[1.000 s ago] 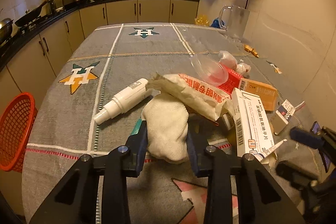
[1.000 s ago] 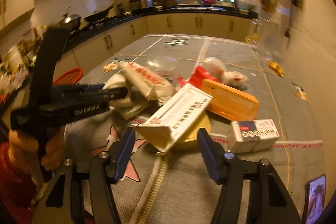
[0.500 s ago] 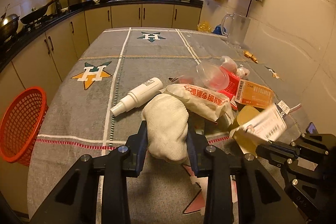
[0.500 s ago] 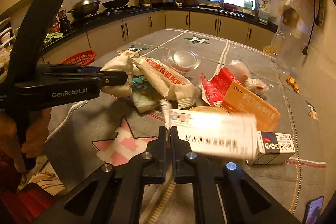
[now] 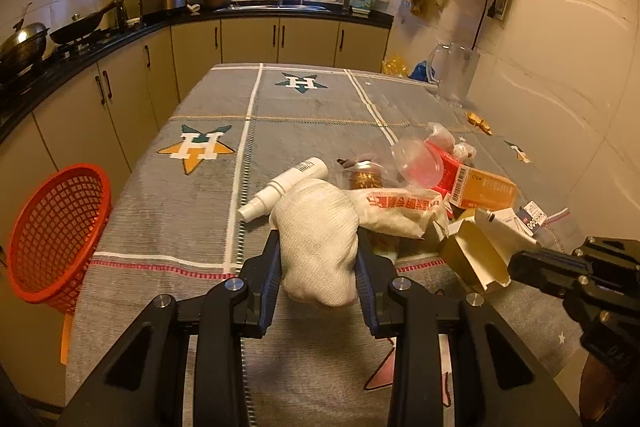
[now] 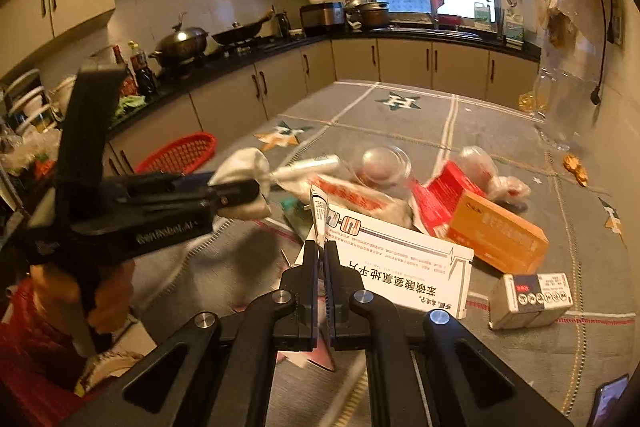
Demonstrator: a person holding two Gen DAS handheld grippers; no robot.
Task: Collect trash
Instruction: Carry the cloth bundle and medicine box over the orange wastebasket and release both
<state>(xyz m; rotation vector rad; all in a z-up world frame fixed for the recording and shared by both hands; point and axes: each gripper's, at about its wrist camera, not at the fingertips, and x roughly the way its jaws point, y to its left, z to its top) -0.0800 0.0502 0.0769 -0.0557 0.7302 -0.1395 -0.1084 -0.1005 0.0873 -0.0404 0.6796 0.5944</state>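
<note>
My left gripper is shut on a wad of white cloth, which hangs above the grey tablecloth. In the right wrist view the same left gripper shows at the left with the white cloth bulging from its pads. My right gripper is shut on the open flap of a white medicine box and holds it off the table. That white medicine box appears at the right of the left wrist view, open end toward me. A red mesh basket hangs at the table's left edge.
A trash pile lies ahead: a white spray bottle, a crumpled printed bag, an orange box, a red packet, a clear lid and a small white box. A glass jug stands by the wall.
My right gripper shut on the white box's flap and lifted it from the pile. The left gripper rose and drew back with the cloth in it.
</note>
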